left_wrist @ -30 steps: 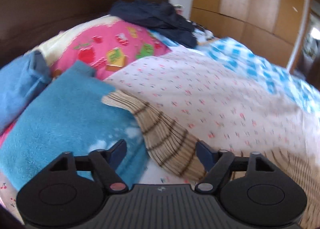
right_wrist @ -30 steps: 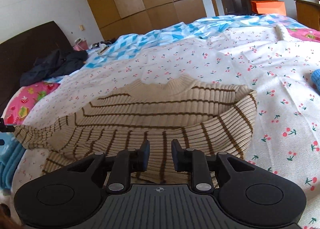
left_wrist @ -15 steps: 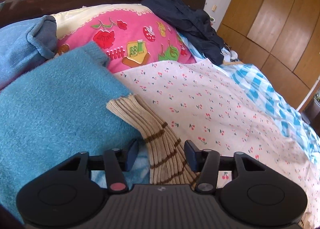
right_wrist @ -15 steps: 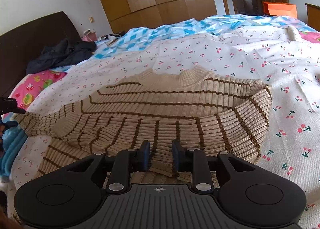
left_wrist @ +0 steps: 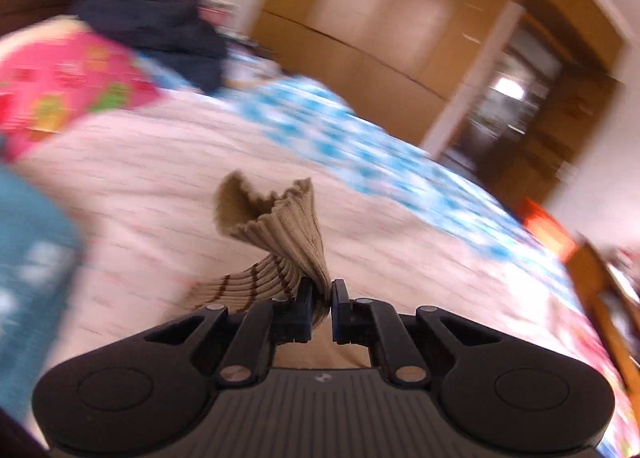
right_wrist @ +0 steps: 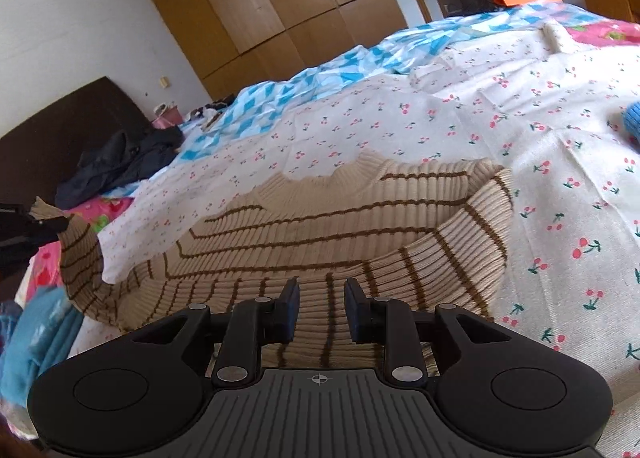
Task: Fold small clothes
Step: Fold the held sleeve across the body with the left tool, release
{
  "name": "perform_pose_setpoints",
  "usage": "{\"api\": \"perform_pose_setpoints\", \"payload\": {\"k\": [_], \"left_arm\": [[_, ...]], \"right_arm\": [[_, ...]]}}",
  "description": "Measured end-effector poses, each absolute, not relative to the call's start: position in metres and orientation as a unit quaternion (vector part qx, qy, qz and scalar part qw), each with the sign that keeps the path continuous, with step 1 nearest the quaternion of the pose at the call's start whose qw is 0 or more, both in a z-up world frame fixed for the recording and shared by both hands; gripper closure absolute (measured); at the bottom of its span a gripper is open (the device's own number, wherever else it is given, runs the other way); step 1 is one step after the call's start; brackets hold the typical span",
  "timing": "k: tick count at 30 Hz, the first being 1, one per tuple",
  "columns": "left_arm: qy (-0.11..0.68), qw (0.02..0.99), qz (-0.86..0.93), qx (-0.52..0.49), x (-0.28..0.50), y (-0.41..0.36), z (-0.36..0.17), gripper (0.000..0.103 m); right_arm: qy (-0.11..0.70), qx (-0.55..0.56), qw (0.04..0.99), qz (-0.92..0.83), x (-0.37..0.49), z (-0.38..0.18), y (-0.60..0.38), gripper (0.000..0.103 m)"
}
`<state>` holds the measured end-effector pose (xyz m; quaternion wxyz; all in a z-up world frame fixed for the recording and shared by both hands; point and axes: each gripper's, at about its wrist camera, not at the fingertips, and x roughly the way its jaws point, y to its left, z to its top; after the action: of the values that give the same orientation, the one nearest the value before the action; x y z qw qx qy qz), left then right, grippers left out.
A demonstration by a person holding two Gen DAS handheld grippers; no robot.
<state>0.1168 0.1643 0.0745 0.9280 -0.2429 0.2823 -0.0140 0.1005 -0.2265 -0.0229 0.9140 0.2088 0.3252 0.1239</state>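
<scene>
Left tool [left_wrist: 319, 308] pinches the striped sweater's [right_wrist: 340, 234] sleeve cuff [left_wrist: 276, 214]

The sweater lies on the bed [right_wrist: 540, 146] with open sheet to its right; right tool [right_wrist: 321, 308], jaws narrowly parted, hovers over the hem.

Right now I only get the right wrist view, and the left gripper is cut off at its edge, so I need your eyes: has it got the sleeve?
Observer: Yes. The left gripper is shut on the sleeve, just behind the cuff.
Operator: How does the cuff sit?
Observer: The cuff stands up past the fingertips, its mouth flared open.
Operator: Is the sleeve flat?
Observer: No, it is twisted just ahead of the jaws.
</scene>
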Motion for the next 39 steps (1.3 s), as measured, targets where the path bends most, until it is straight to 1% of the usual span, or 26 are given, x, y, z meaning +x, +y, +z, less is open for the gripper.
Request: {"api": "perform_pose_setpoints", "payload": {"k": [2, 4, 5, 6, 7, 8, 13, 18, 21, 26, 30, 34, 39], "left_arm": [[0.293, 0.926, -0.102, -0.213, 0.112, 0.109, 0.082, 0.089], [0.308, 0.923, -0.159, -0.164, 0.109, 0.061, 0.082, 0.085], [0.315, 0.924, -0.172, -0.134, 0.108, 0.040, 0.079, 0.076], [0.324, 0.924, -0.174, -0.103, 0.107, 0.023, 0.074, 0.063], [0.335, 0.924, -0.168, -0.078, 0.106, 0.009, 0.069, 0.059], [0.346, 0.922, -0.162, -0.065, 0.105, 0.000, 0.064, 0.058], [0.386, 0.909, -0.135, -0.077, 0.087, 0.011, 0.049, 0.056], [0.394, 0.914, -0.070, -0.064, 0.060, 0.045, 0.038, 0.054], [0.384, 0.921, -0.038, -0.046, 0.052, 0.058, 0.030, 0.054], [0.349, 0.934, -0.040, -0.060, 0.060, 0.064, 0.018, 0.054], [0.325, 0.944, -0.024, -0.058, 0.071, 0.067, 0.006, 0.054], [0.330, 0.939, -0.011, -0.098, 0.076, 0.086, -0.012, 0.054], [0.344, 0.932, -0.015, -0.112, 0.082, 0.100, -0.023, 0.054]], "right_arm": [[0.330, 0.230, 0.908, 0.114, 0.104, -0.025, -0.239, 0.077], [0.337, 0.260, 0.899, 0.102, 0.106, -0.028, -0.253, 0.077], [0.340, 0.275, 0.894, 0.101, 0.107, -0.029, -0.259, 0.077], [0.342, 0.288, 0.889, 0.100, 0.108, -0.030, -0.264, 0.077], [0.345, 0.298, 0.884, 0.102, 0.108, -0.031, -0.268, 0.077], [0.347, 0.305, 0.881, 0.103, 0.108, -0.031, -0.272, 0.077], [0.351, 0.350, 0.860, 0.124, 0.108, -0.032, -0.284, 0.073], [0.358, 0.339, 0.854, 0.165, 0.108, -0.028, -0.268, 0.073], [0.377, 0.346, 0.839, 0.184, 0.114, -0.031, -0.252, 0.073], [0.394, 0.349, 0.828, 0.192, 0.132, -0.028, -0.222, 0.073], [0.423, 0.352, 0.814, 0.185, 0.156, -0.031, -0.200, 0.073], [0.448, 0.345, 0.806, 0.175, 0.170, -0.035, -0.182, 0.073], [0.461, 0.345, 0.804, 0.148, 0.171, -0.036, -0.173, 0.073]]}}
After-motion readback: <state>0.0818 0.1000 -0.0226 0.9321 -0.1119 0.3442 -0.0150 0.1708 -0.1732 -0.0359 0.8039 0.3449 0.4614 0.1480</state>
